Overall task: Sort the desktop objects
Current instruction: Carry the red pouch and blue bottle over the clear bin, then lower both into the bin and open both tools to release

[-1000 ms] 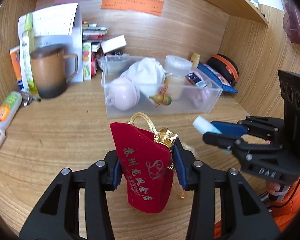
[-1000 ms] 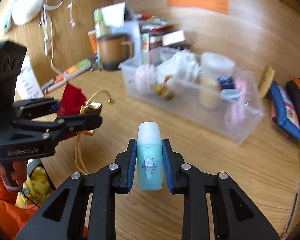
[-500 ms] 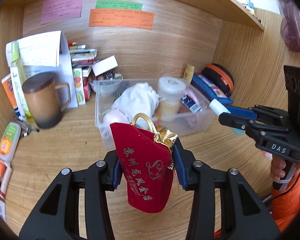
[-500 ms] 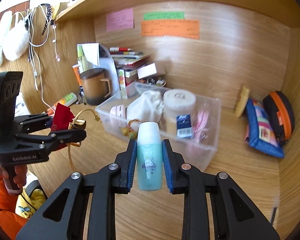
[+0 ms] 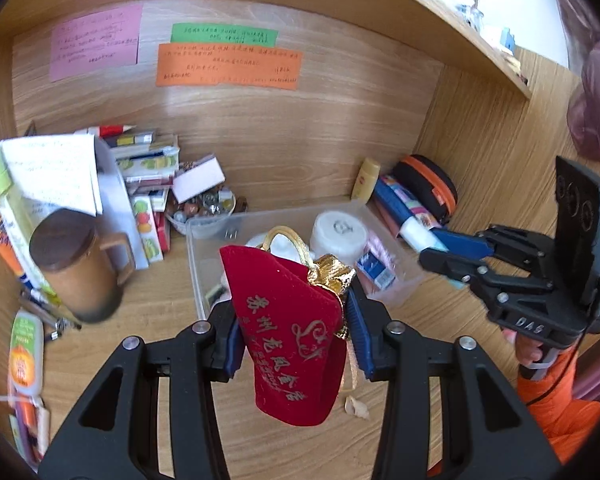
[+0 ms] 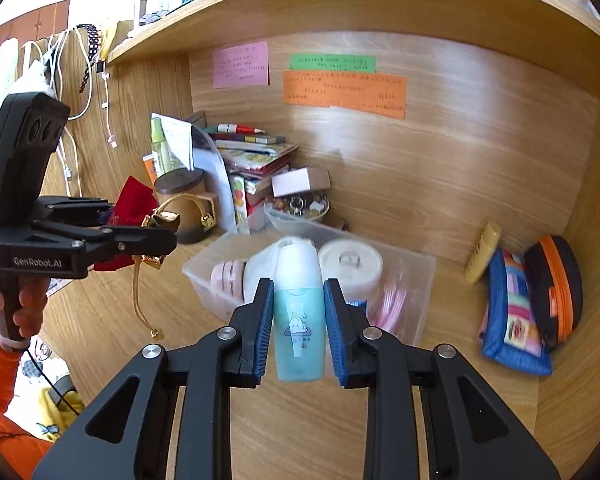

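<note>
While velvet pouch hangs, smooth rounded bottle upright

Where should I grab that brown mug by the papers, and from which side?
Grip the brown mug across its round body below the dark lid, coming in from the front. It stands upright, with papers close behind it and its handle sticking out toward the clear bin, so the front looks least crowded for the fingers.

The desk is smooth wood-grain laminate. The pouch is matt red velvet with gold cord. The bottle is glossy translucent plastic. The bin is clear plastic. The notes are matt paper.
</note>
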{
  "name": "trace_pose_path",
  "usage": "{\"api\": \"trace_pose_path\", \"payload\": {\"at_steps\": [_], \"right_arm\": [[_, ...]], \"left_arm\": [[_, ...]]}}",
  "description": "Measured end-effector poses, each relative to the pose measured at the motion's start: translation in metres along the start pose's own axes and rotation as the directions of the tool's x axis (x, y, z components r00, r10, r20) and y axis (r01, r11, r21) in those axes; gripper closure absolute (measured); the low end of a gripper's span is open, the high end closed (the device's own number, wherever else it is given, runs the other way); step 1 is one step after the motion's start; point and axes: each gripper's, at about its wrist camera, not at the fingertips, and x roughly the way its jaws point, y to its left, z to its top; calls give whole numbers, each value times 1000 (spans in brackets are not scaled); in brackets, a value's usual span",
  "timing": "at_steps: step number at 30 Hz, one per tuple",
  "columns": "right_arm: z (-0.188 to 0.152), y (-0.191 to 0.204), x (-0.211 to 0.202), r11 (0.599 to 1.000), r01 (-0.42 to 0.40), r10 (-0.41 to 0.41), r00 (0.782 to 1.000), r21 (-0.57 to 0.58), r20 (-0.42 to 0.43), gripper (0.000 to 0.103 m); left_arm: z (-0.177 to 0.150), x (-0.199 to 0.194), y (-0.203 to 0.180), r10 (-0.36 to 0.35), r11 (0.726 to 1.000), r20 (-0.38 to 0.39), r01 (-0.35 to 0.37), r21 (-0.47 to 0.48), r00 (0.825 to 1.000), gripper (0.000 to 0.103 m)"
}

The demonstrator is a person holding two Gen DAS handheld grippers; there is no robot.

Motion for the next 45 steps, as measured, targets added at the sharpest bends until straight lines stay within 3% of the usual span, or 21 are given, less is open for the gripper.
{"api": "trace_pose_path", "payload": {"at_steps": [10, 27, 41, 45], "right_arm": [[23, 1, 38, 999, -23, 22, 999, -23, -31, 80], [5, 2, 103, 998, -55, 52, 984, -10, -172, 80], [-3, 9, 119, 997, -12, -3, 980, -71, -199, 80], [-4, 10, 120, 997, -11, -6, 981, -82, -194, 80]], "left_arm": [[40, 19, 13, 47, 998, -5, -46, 51, 999, 59], [30, 101, 32, 71, 996, -128, -62, 71, 989, 59], [21, 141, 30, 88, 993, -216, -68, 100, 972, 59], [19, 143, 27, 117, 988, -217, -92, 120, 969, 49]]}}
